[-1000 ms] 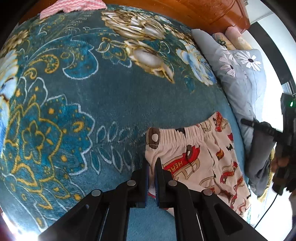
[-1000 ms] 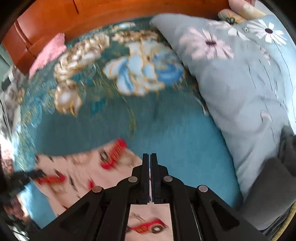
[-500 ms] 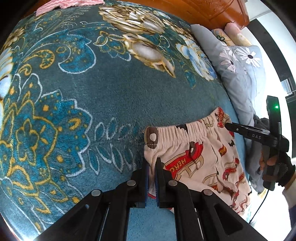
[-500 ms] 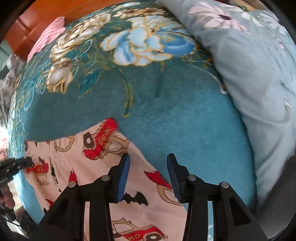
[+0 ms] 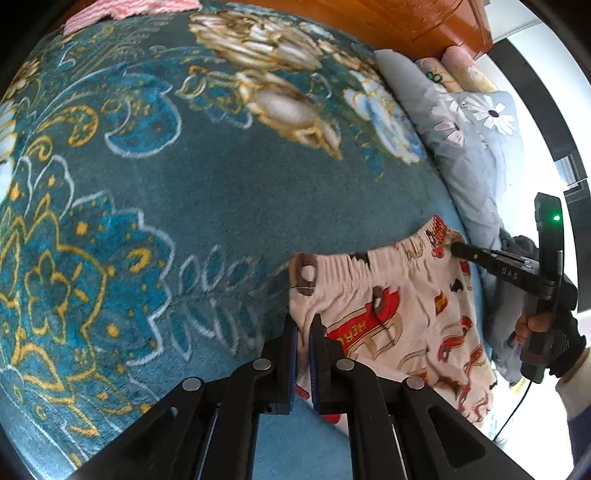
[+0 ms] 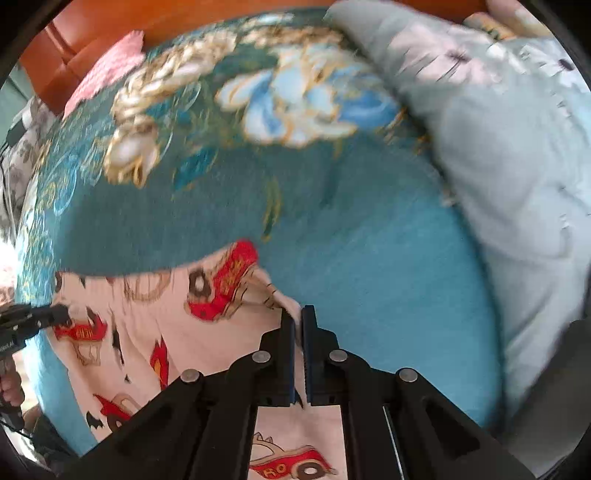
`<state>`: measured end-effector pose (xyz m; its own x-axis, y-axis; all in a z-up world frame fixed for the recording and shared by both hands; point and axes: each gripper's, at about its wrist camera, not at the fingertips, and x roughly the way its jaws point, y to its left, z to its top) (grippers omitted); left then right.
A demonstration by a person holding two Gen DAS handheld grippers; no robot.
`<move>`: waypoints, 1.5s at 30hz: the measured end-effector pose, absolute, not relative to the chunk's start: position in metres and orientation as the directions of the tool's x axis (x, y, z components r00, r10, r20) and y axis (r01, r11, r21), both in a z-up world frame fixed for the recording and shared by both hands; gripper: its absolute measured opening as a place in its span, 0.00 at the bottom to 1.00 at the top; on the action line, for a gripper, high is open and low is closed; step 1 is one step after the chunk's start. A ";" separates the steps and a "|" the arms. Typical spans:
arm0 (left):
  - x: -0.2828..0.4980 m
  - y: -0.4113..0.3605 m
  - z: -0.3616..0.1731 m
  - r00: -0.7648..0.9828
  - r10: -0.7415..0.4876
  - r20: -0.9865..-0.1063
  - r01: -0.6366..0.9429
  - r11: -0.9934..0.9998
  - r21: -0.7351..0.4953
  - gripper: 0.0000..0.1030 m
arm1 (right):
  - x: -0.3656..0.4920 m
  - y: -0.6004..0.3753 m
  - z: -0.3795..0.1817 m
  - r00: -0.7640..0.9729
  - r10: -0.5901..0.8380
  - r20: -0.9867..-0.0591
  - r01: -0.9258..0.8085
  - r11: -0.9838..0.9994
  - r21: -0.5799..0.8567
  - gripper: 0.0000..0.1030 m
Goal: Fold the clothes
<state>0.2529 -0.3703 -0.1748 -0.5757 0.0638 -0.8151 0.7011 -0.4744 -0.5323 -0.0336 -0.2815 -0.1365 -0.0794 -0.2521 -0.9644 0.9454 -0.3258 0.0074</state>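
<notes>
Pale pink shorts (image 5: 399, 317) printed with red cars lie flat on a teal floral blanket (image 5: 184, 206), waistband toward the headboard. My left gripper (image 5: 303, 325) is shut on the shorts' left edge just below the waistband. My right gripper (image 6: 298, 317) is shut on the shorts (image 6: 177, 332) at their right waistband corner, which is pinched up between the pads. In the left wrist view the right gripper (image 5: 458, 250) reaches the far waistband corner, held by a gloved hand. In the right wrist view the left gripper (image 6: 59, 314) shows at the left edge.
Grey-blue flowered pillows (image 5: 476, 147) lie along the right side of the bed, also in the right wrist view (image 6: 509, 155). A wooden headboard (image 5: 424, 18) runs behind. A pink cloth (image 5: 125, 11) lies at the far left corner. A dark grey garment (image 6: 554, 387) sits by the pillows.
My right gripper was open half a second ago over the waistband corner; it has now closed on that corner. My left gripper has kept its hold.
</notes>
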 end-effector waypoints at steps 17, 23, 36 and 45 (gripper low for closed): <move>0.211 -0.390 -0.188 -0.566 0.038 -0.824 0.734 -0.432 -0.524 0.06 | -0.071 -0.284 -0.093 -0.222 -0.277 -0.935 0.874 -0.482 -0.065 0.12; 0.205 -0.391 -0.187 -0.545 0.047 -0.837 0.740 -0.443 -0.506 0.06 | -0.074 -0.264 -0.082 -0.213 -0.306 -0.928 0.849 -0.528 -0.021 0.37; 0.200 -0.385 -0.183 -0.491 0.082 -0.867 0.745 -0.477 -0.467 0.09 | -0.044 -0.024 -0.054 -0.289 -0.299 -0.910 0.524 -0.844 0.110 0.50; 0.223 -0.363 -0.178 -0.468 0.097 -0.878 0.773 -0.437 -0.460 0.19 | 0.011 0.166 -0.080 -0.279 -0.211 -0.937 0.137 -0.974 0.178 0.50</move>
<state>0.2231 -0.3632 -0.1780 -0.4681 0.0971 -0.8783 0.7729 -0.4369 -0.4602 0.0112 0.1657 -0.0802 -0.2789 -0.2108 -0.9369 0.1374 -0.9743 0.1783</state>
